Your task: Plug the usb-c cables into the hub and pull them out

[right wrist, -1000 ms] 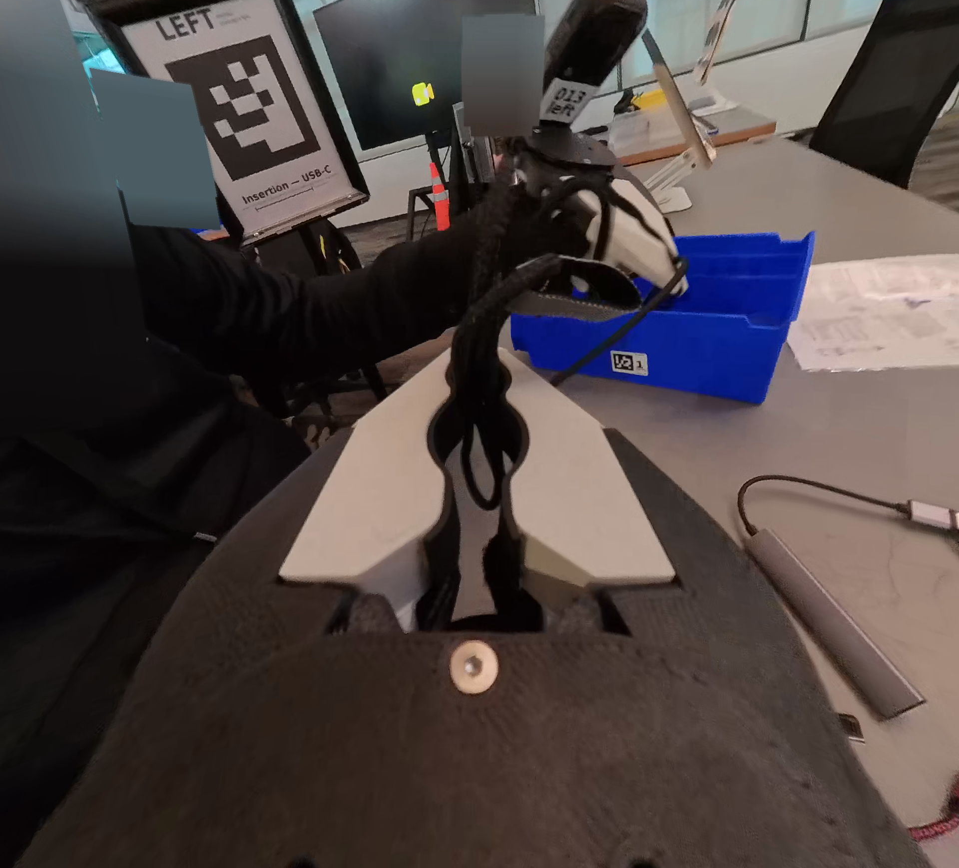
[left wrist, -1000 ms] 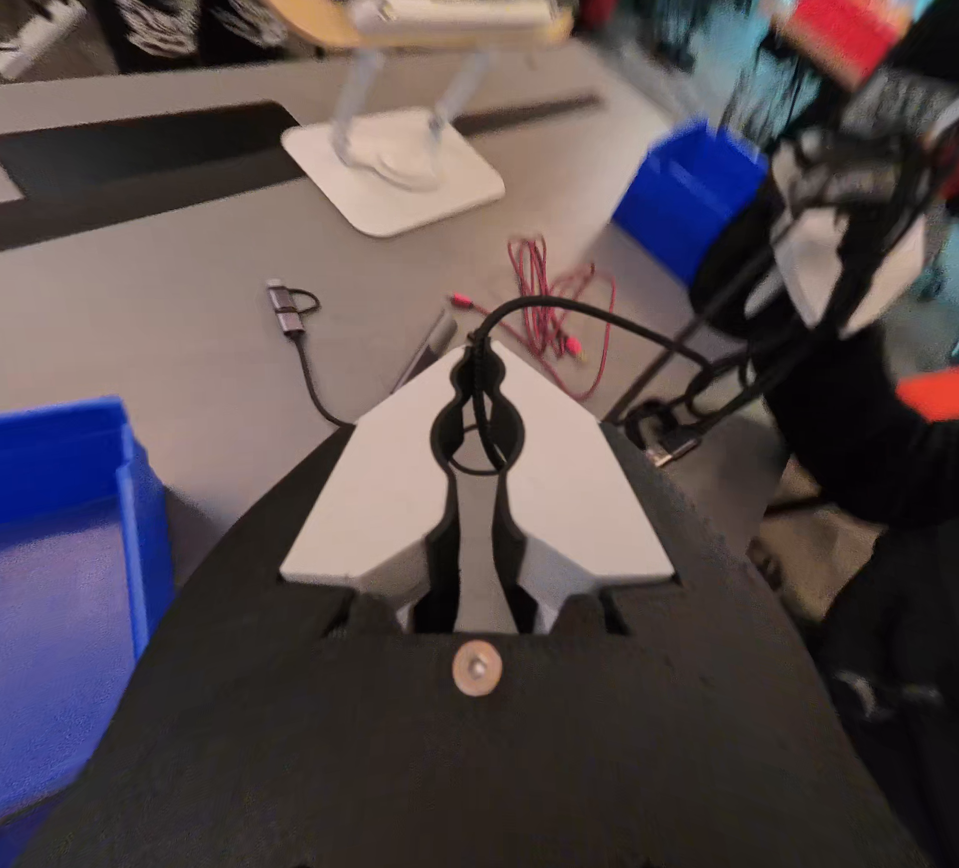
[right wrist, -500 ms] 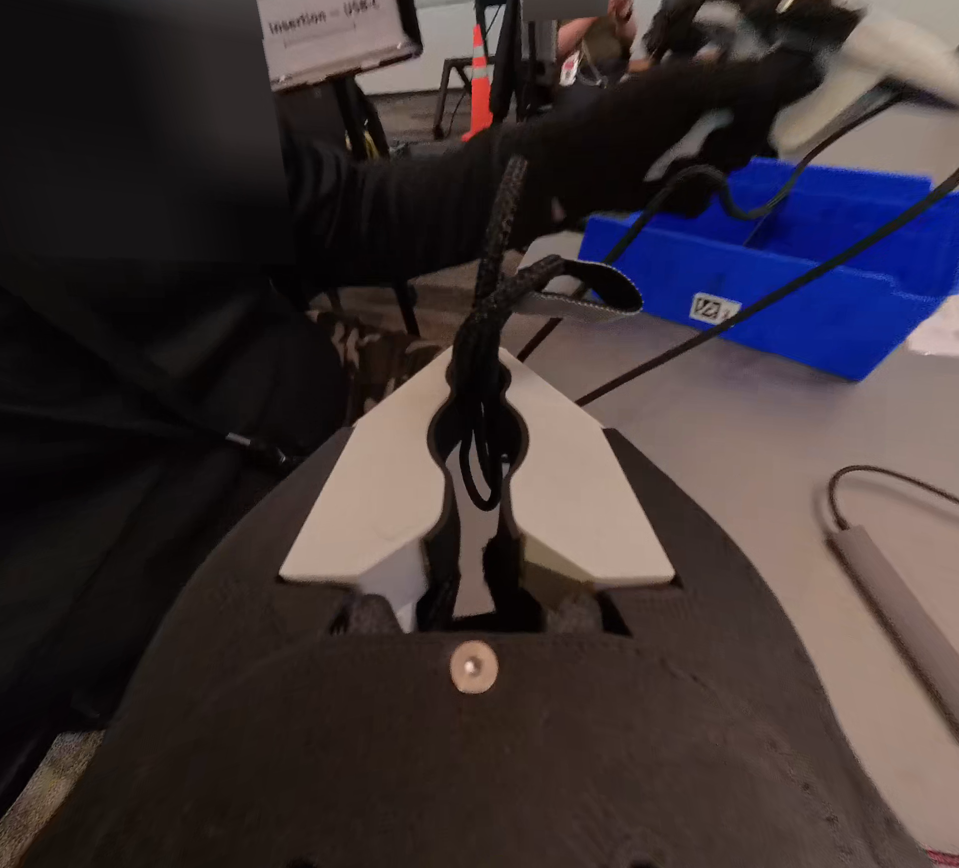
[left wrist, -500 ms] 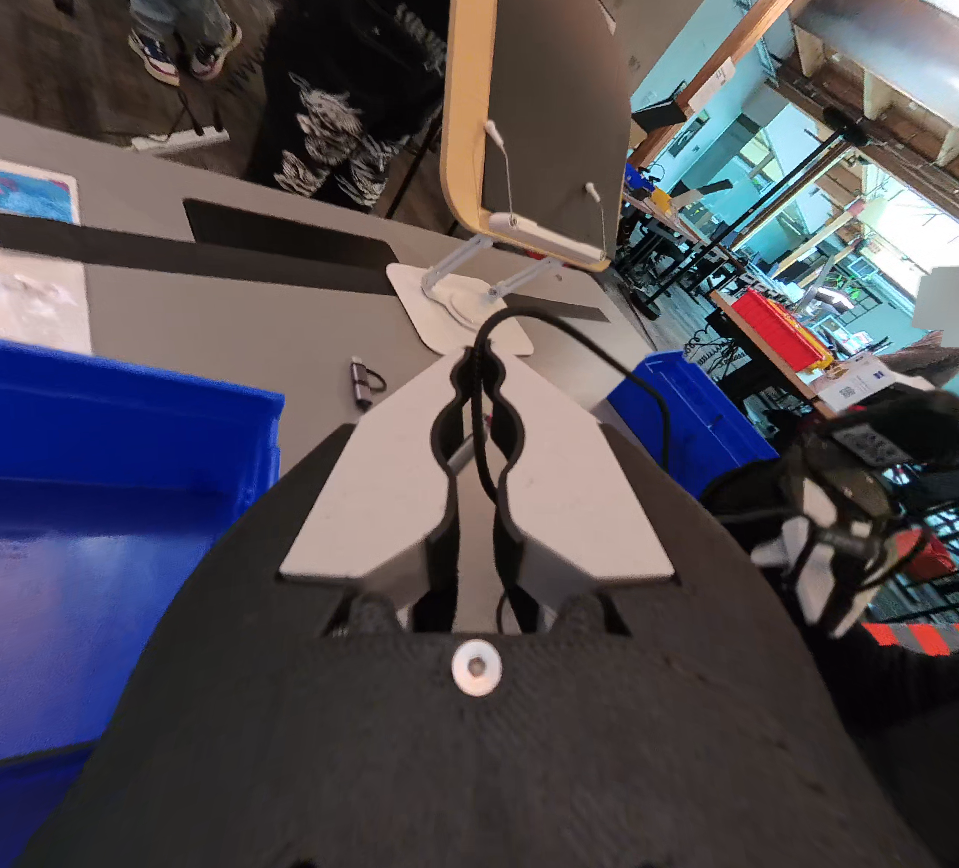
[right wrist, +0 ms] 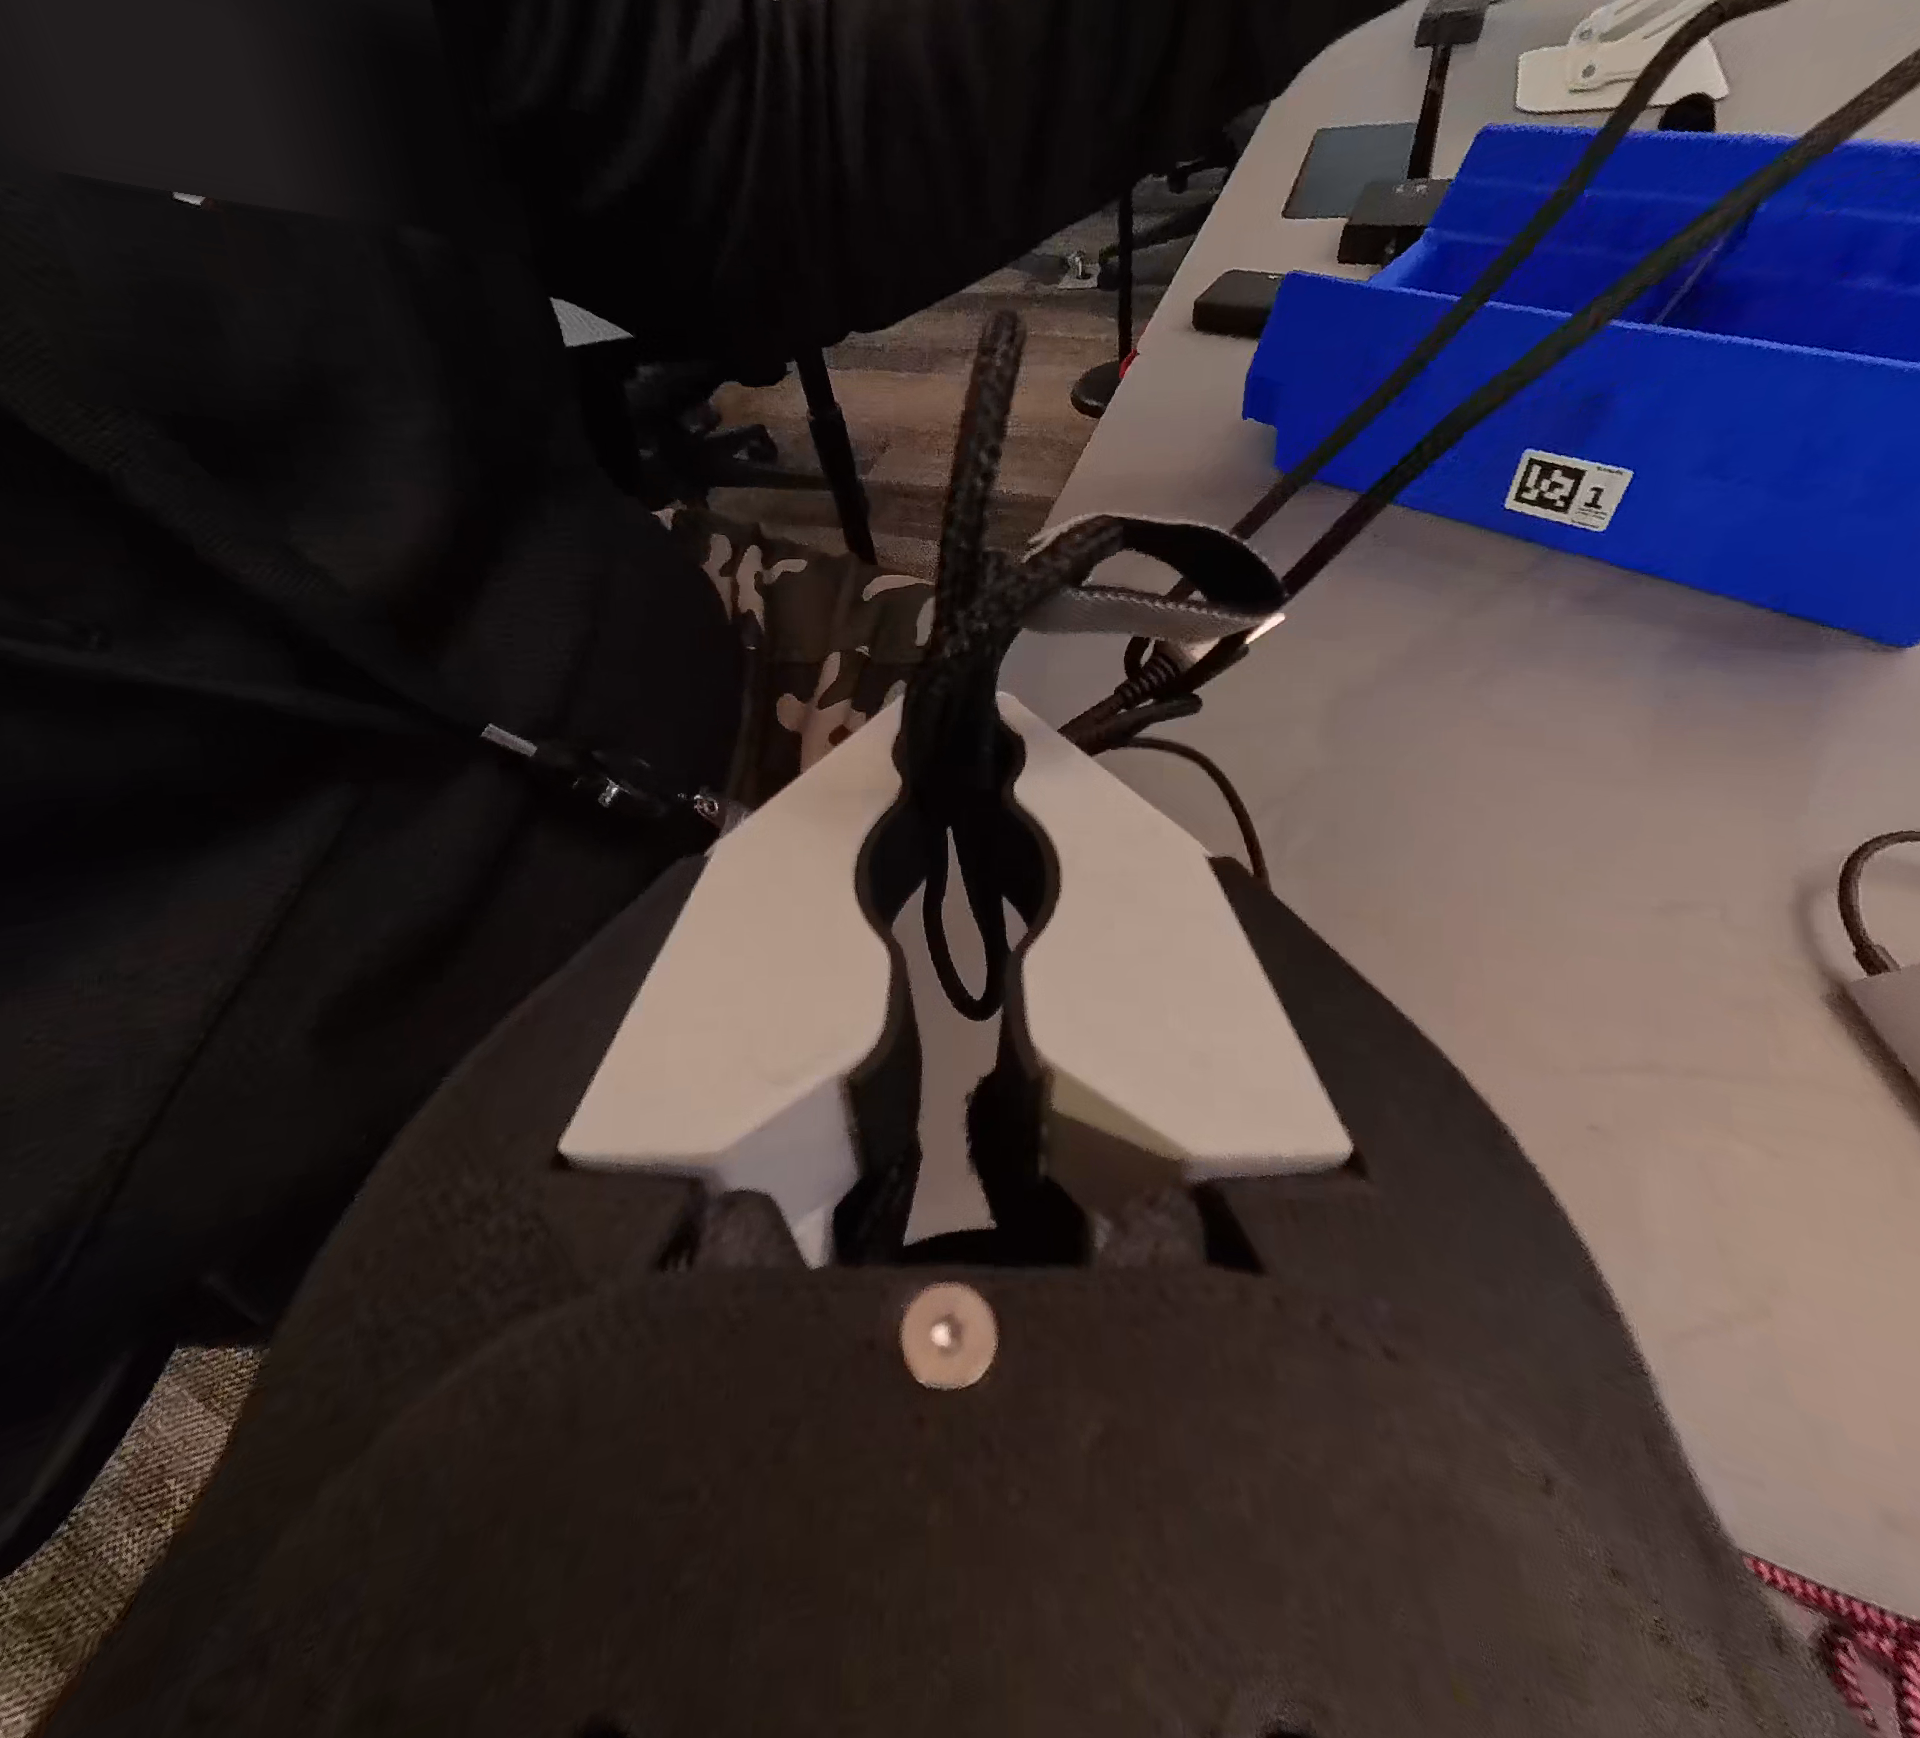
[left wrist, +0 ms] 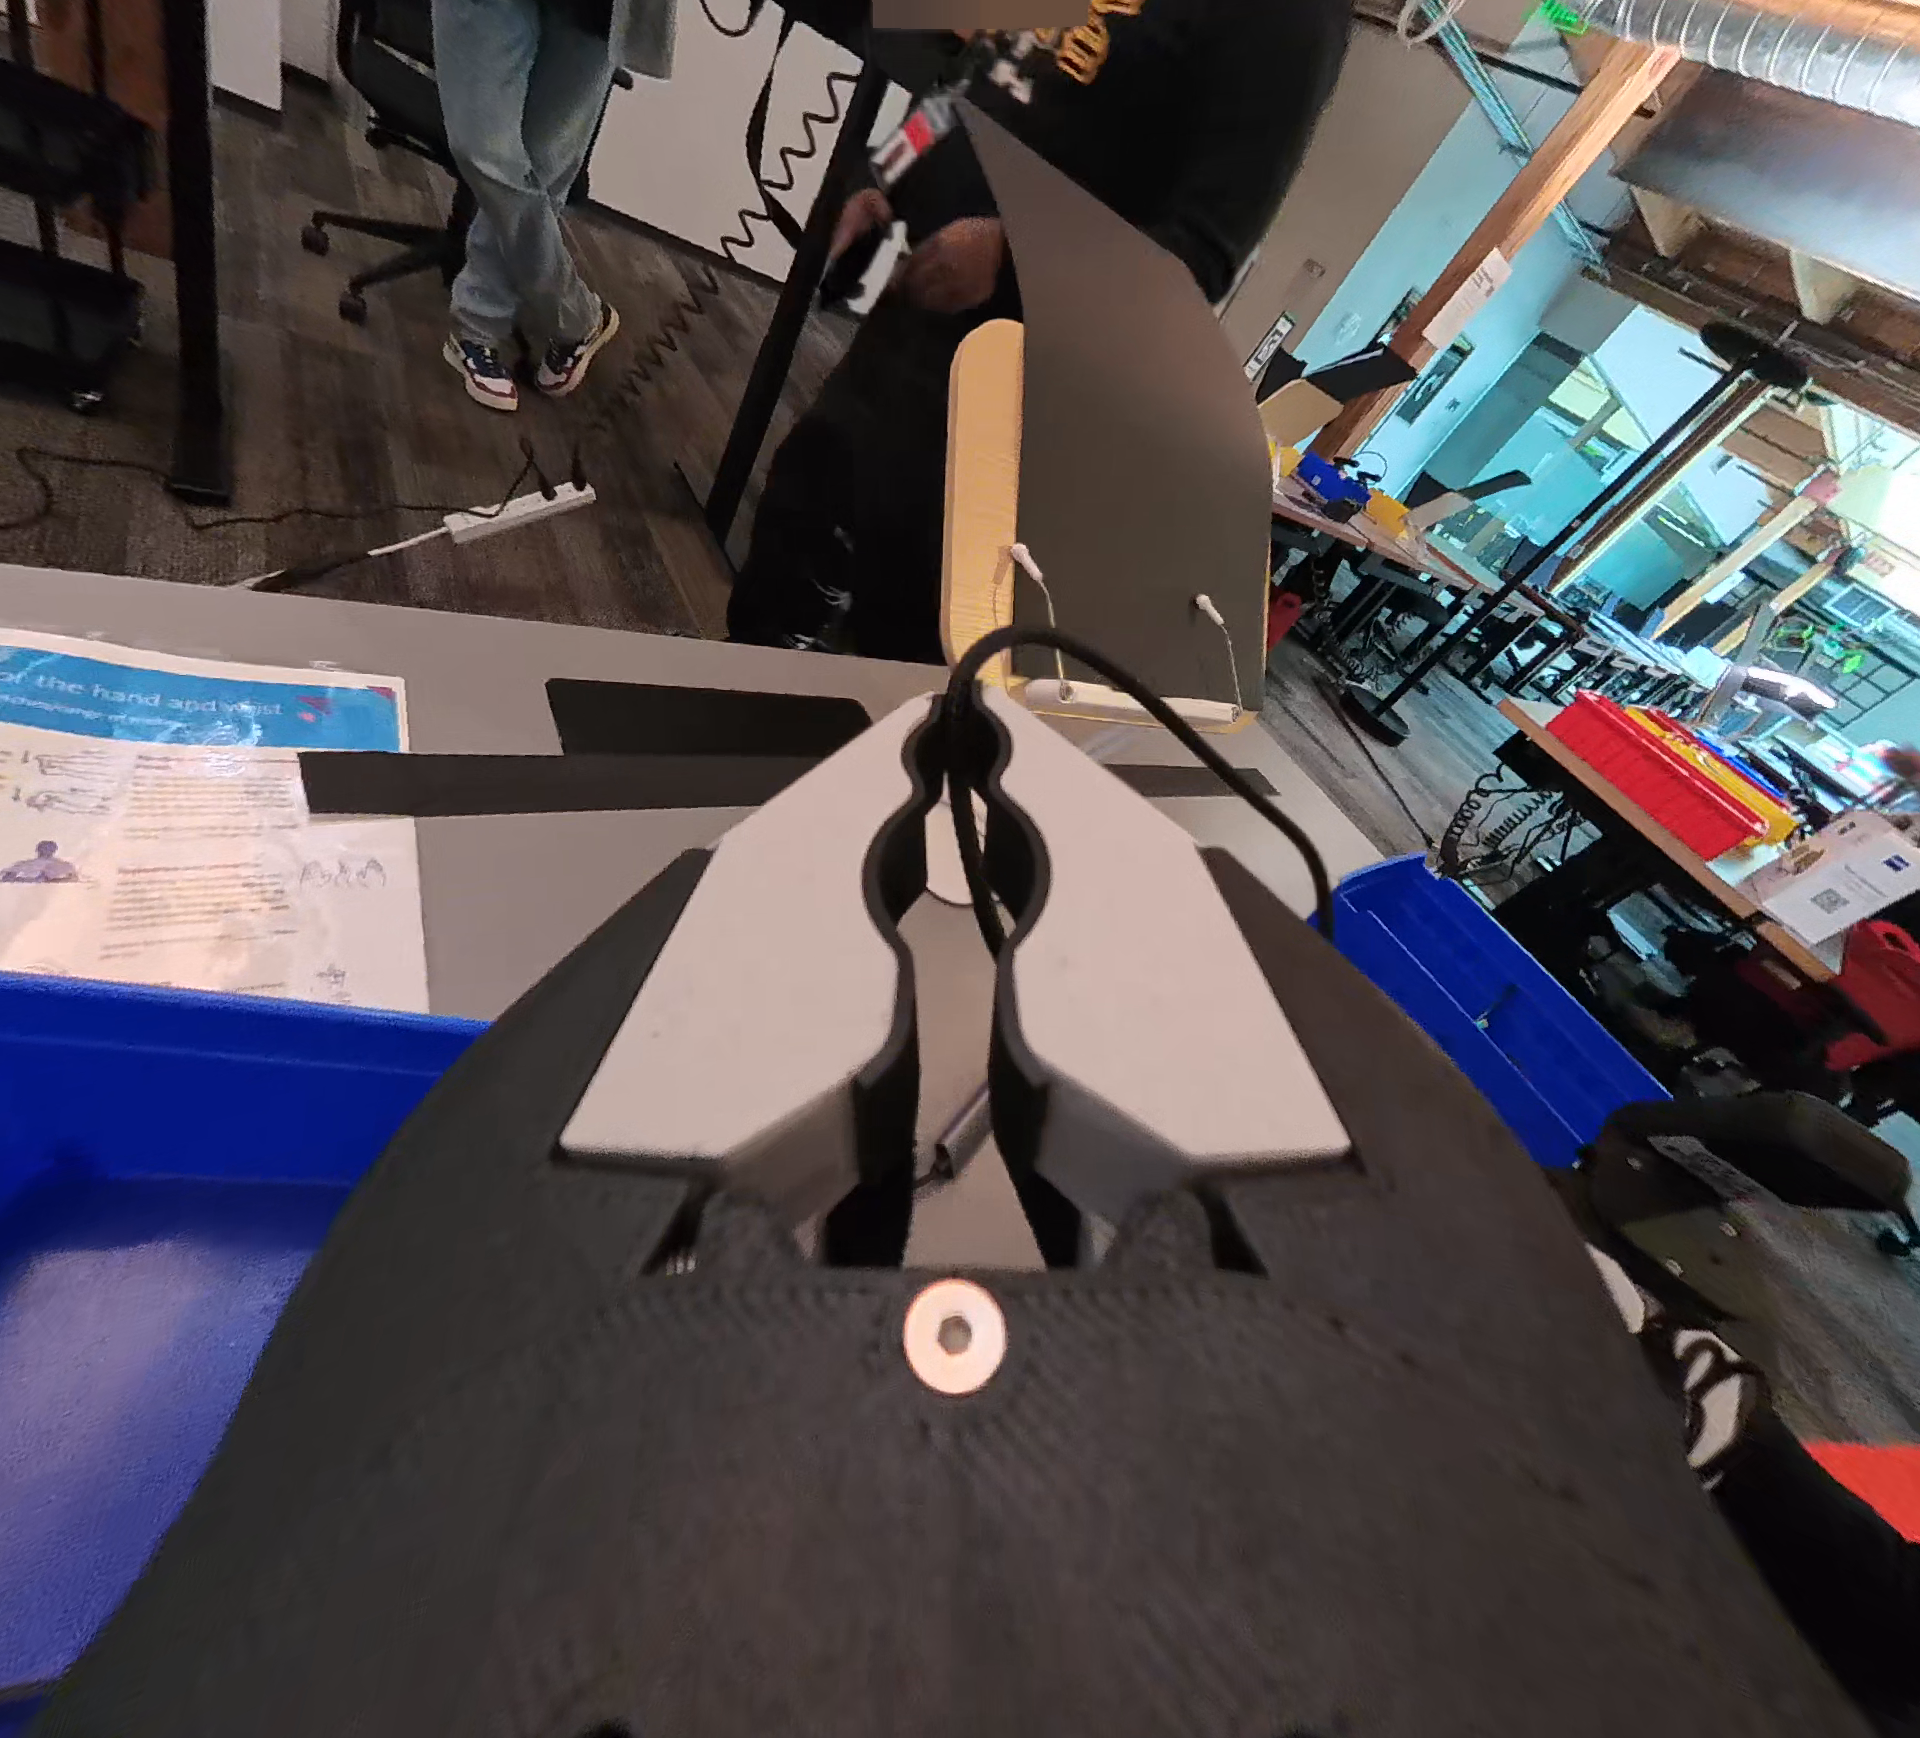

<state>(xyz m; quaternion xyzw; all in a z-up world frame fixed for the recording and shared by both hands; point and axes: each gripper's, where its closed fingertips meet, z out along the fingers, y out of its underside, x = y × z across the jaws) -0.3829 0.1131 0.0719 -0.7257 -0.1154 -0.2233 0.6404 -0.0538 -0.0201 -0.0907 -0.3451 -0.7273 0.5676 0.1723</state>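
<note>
- Your left gripper (left wrist: pixel 961 722) has swung up and away from the table since a second ago: back then its camera looked down on the hub and loose cables; now it looks over the blue bin (left wrist: pixel 187 1075) at the printed sheets (left wrist: pixel 208 847) and the room beyond.
- Its fingers (left wrist: pixel 769 950) are pinched nearly together on a thin black cable (left wrist: pixel 1174 732), which arcs out from the tips and drops to the right behind the gripper body.
- Through the gap between those fingers you can make out one end of the grey hub (left wrist: pixel 961 1138) on the table below, so the hub lies under the gripper, not in it.
- Your right gripper (right wrist: pixel 961 732) is closed on a bundle of braided black cable (right wrist: pixel 982 441) with a grey strap (right wrist: pixel 1153 587) round it.
- From that bundle two strands (right wrist: pixel 1558 234) now run taut, up and right past the other blue bin (right wrist: pixel 1621 400); a second ago they hung slack.
- A corner of the hub (right wrist: pixel 1886 1013) shows at the right edge of this view, with nothing plugged in that I can see.
- My read: you are drawing the cable out straight to free a plug end; no insertion has begun.
</note>
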